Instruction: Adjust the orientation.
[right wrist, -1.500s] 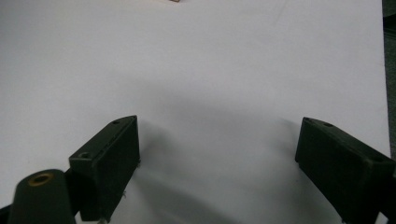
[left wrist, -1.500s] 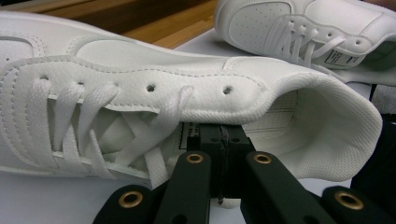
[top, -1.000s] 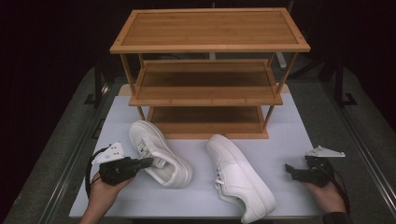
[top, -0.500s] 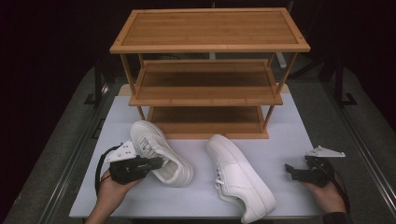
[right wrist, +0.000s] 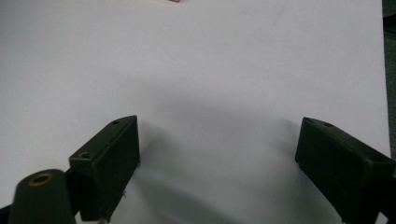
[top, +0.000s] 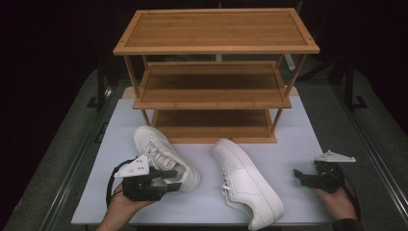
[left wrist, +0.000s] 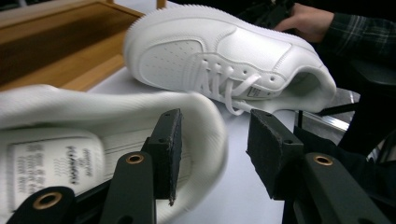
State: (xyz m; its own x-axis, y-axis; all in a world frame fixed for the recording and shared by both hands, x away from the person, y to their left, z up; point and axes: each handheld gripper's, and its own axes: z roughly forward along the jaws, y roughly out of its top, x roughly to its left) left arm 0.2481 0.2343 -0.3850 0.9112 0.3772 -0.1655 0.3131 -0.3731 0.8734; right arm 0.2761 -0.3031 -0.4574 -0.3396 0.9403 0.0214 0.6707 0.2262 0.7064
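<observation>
1. the wooden shoe rack (top: 216,77) has all three shelves bare; both white sneakers lie on the white mat (top: 298,130) in front of it, so nothing is stowed yet.
2. the left sneaker (top: 166,158) lies just before the rack's bottom shelf, at its left end; the right sneaker (top: 248,187) lies further out, near the rack's middle.
3. the left gripper (top: 171,180) straddles the left sneaker's heel collar, one jaw inside the shoe and one outside; the pads do not seem to press yet.
4. the right gripper (top: 299,175) rests wide open, holding nothing, well right of the rack's front.
5. against the earlier frames, the left gripper has slid in to the heel and its jaws have just been opening; the right has kept still.
6. left to do, as i judge: clamp the heel, lift, shelve each shoe.
</observation>
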